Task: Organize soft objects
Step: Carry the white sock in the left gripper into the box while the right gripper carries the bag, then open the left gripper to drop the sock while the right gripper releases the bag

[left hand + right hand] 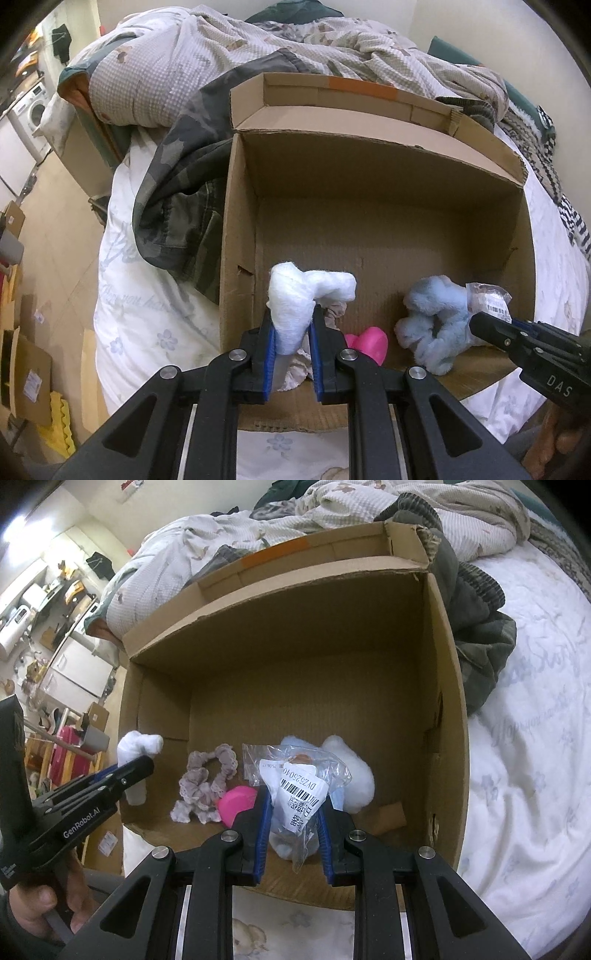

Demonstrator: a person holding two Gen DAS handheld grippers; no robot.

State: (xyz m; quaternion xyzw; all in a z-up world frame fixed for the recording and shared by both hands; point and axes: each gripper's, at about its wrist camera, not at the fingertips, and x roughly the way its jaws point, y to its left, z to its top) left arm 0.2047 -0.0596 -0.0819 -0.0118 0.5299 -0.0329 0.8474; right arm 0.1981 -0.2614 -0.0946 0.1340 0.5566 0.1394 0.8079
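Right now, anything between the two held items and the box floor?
Nothing blocks either. The left tongs hold the white rolled sock over the open brown cardboard box; the right tongs hold the clear labelled plastic bag just above the fluffy light-blue scrunchie.

Left hand-held gripper (291, 332) is pointing steeply down, blue pads (270, 354) pinching in tight on a white sock (295, 299), jaws nearly together. Right hand-held gripper (293, 819) is pointing down at a similar angle, pads (261, 834) clamping a clear plastic bag (301, 786) with a slightly wider gap. In the right wrist view the left unit is coming in from the lower left, with the person's hand (40, 904) wrapping its grip. In the left wrist view the right unit is entering from the right edge; fingers gripping it are only partly showing.
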